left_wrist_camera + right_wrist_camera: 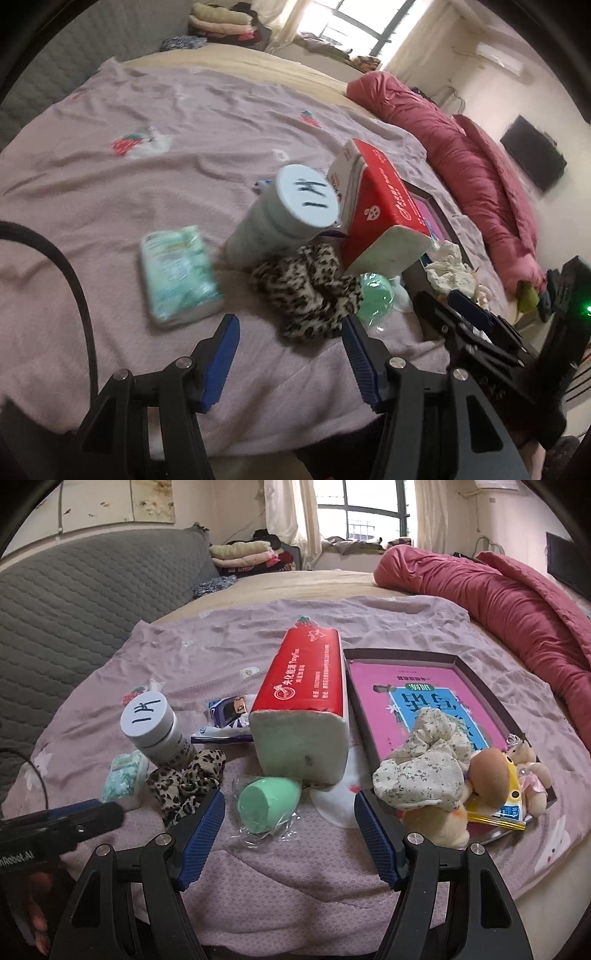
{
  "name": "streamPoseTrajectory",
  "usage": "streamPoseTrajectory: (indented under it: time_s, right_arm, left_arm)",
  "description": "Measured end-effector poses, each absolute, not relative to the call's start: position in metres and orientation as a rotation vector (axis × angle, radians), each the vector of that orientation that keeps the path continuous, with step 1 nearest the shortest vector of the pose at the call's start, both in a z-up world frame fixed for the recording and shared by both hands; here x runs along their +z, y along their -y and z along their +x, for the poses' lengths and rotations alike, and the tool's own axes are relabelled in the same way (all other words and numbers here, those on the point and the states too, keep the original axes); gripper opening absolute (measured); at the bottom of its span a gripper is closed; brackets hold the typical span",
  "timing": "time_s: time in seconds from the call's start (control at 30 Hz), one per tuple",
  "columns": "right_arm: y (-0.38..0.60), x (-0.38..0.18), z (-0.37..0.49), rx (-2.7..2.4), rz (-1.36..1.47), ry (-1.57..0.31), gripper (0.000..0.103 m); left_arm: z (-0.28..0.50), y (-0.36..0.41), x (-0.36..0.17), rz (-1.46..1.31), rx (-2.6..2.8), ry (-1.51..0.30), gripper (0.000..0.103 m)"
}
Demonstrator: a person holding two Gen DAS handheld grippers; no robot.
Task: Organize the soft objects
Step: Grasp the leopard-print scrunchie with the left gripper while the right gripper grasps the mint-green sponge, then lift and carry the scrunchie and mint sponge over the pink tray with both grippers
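Left tongs point(290, 343), apart and empty, just before leopard-print scrunchie point(306, 291); right tongs point(290, 830), apart, flanking green sponge point(264, 803) on bed point(295, 878).

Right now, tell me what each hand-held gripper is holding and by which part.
Nothing is held. The left hand-held gripper is open near the leopard scrunchie; the right hand-held gripper is open near the green sponge.
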State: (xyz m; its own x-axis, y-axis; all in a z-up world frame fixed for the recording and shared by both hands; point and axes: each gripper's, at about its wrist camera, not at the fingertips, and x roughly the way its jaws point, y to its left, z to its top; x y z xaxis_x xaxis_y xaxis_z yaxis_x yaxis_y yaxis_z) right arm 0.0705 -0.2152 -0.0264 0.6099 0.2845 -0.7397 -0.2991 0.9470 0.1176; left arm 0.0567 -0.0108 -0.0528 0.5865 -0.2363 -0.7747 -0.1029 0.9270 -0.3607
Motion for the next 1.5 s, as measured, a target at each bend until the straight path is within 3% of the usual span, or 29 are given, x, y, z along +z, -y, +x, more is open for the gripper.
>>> streamPoseTrajectory:
  time_s: [0.3, 0.53, 0.93, 0.97, 1.03, 1.1, 1.5]
  right_arm:
    - [0.21, -0.042, 0.077, 0.358, -0.034, -0.9, 0.074]
    - [0.201, -0.059, 0.087, 0.374, -0.05, -0.939, 0.074]
    - [0.185, -0.088, 0.106, 0.414, -0.094, -0.955, 0.074]
    - [0.185, -0.088, 0.107, 0.417, -0.09, -0.952, 0.073]
    - [0.185, -0.09, 0.108, 0.44, -0.076, -0.954, 0.059]
    - [0.182, -0.093, 0.109, 0.457, -0.083, -0.966, 0.054]
    - [0.203, -0.073, 0.098, 0.488, 0.0, -0.919, 0.049]
  left_arm:
    - [0.088, 0.025, -0.075, -0.396, -0.072, -1.003, 0.057]
    - [0.097, 0.023, -0.088, -0.429, -0.067, -1.022, 0.048]
    - [0.105, 0.025, -0.1, -0.442, -0.095, -1.045, 0.018]
    - [0.105, 0.026, -0.101, -0.443, -0.099, -1.044, 0.016]
    - [0.106, 0.025, -0.101, -0.437, -0.097, -1.041, 0.013]
    - [0.106, 0.026, -0.101, -0.436, -0.102, -1.038, 0.01]
    - [0.085, 0.029, -0.088, -0.424, -0.128, -0.995, 0.008]
